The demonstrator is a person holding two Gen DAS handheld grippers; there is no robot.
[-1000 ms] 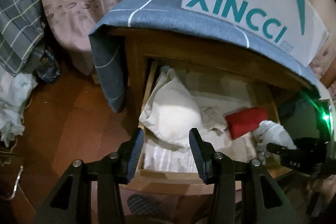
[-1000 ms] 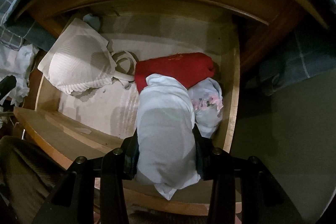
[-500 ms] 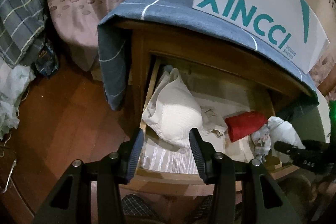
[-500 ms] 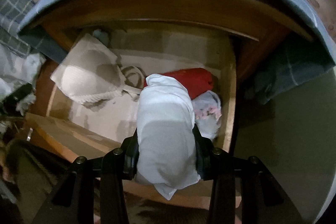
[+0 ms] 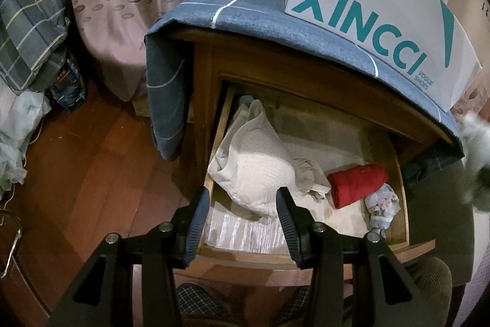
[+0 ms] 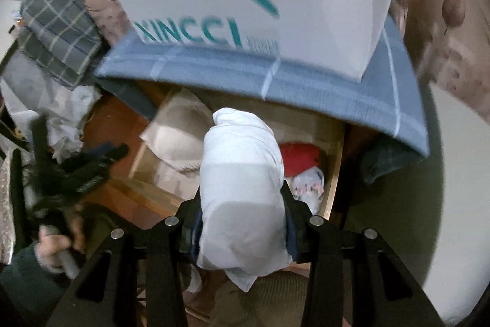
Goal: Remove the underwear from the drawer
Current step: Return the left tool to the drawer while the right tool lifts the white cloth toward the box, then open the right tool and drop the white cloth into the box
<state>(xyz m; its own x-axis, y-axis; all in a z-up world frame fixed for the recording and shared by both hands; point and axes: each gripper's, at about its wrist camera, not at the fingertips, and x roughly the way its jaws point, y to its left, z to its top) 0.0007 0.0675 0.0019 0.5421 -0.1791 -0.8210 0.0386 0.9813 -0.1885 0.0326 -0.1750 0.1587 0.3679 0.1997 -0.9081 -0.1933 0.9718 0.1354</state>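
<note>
Step in hand: extraction. Right gripper [image 6: 242, 213] is clenching the rolled white cotton underwear bundle [image 6: 242, 192], holding it above the open wooden drawer [image 5: 401, 198], apparently clear (view blurred). Left gripper [image 5: 242, 215] is idling w/ jaws spread, empty. Next: carry bundle away, set down.

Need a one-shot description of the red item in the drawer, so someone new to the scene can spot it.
Find the wooden nightstand under the blue checked cloth and the white XINCCI shoe box; its drawer is open. In the drawer's right half lies the red folded garment, between the big cream bra and a small floral white bundle. It is the only red item there.
</note>
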